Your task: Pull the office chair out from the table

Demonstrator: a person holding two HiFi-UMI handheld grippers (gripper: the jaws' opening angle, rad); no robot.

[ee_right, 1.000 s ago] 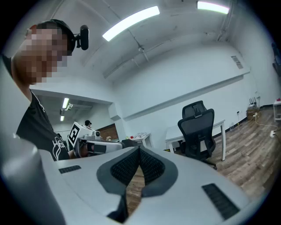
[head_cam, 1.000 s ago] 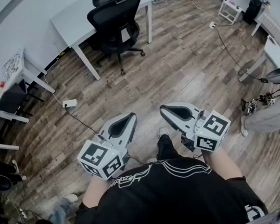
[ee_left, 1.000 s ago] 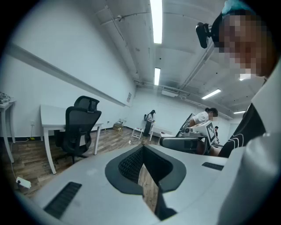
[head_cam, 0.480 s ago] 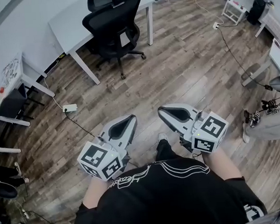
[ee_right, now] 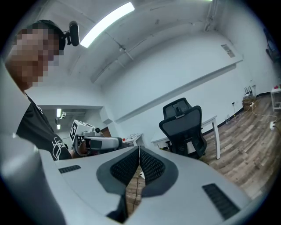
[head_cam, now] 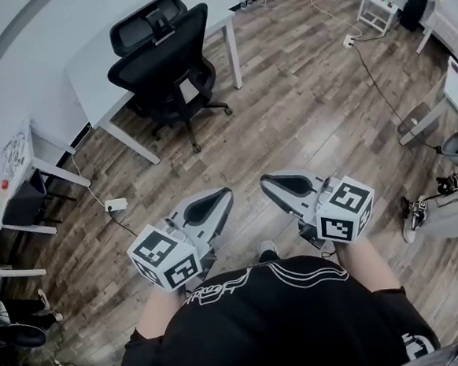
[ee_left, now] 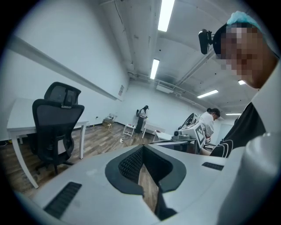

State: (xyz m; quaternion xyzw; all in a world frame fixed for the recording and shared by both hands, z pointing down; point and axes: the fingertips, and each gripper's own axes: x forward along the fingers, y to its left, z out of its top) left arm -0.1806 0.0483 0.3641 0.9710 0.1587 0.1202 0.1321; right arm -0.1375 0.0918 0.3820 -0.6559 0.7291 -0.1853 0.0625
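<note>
Both grippers are held side by side in front of the torso, pointing forward. The jaws of the left gripper [head_cam: 225, 195] and the right gripper [head_cam: 266, 182] are pressed together, with nothing between them. The office chair [head_cam: 164, 55] is tucked in at the white counter [head_cam: 85, 65], well apart from both grippers. Against a second ago, the chair and counter are seen nearer and further left in the head view.
</note>
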